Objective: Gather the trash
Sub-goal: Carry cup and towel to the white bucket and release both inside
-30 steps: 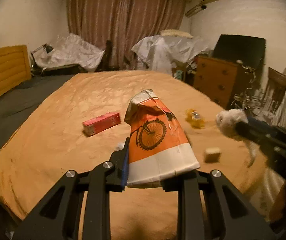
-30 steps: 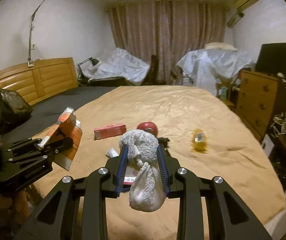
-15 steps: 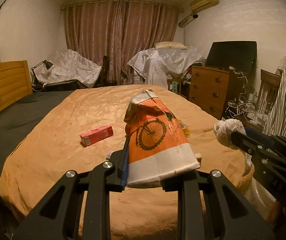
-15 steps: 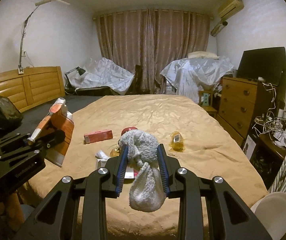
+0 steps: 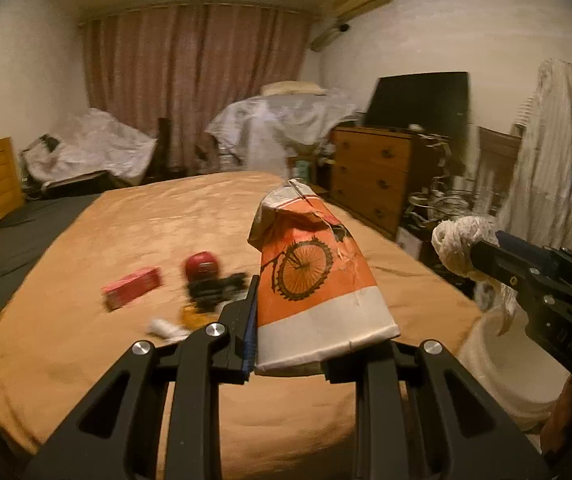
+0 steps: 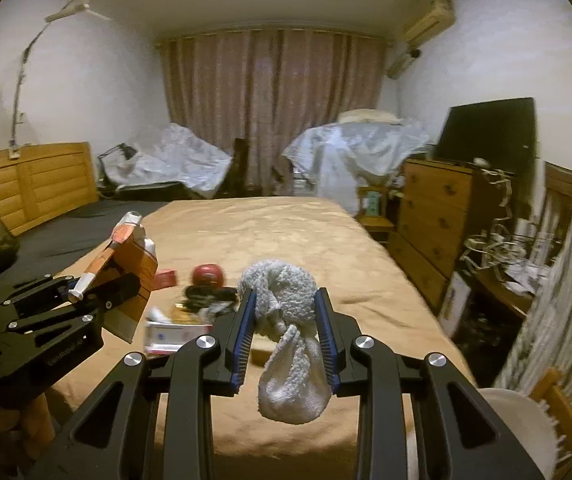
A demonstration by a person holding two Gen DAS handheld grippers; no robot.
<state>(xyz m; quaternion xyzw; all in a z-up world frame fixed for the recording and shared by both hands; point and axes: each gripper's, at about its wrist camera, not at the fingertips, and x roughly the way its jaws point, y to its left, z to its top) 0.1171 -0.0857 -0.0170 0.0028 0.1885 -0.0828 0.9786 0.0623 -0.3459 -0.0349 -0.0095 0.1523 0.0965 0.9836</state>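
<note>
Dim warm light fills a bedroom closed off by long pleated curtains [image 6: 270, 112], with a wooden chest of drawers [image 6: 429, 232] along one wall and furniture under pale crinkled sheeting at the far end. Most of the floor is taken by a wide bed [image 5: 158, 248] under a soft, faintly creased tan cover, and it is on this cover that the uncollected trash is left lying: a flat red box [image 5: 132, 288], a rounded red object [image 5: 202, 266], a white-and-pink packet [image 6: 174, 336] and some smaller dark and yellow scraps too blurred to be named. A pale round bin [image 5: 501, 364], smooth-walled, is seen low beside the foot of the bed, and it is judged that the carried pieces are meant for it. A crumpled orange-and-white paper bag [image 5: 309, 276], printed with a bicycle and stiff enough to stand up by itself, is pinched in the left claw [image 5: 317, 344], which is pressed together on its lower edge. A limp, knotted wad of nubbly white cloth [image 6: 286, 320] is pinched in the right claw [image 6: 286, 340], with its loose end left hanging below the ribbed blue pads [image 6: 244, 332].
</note>
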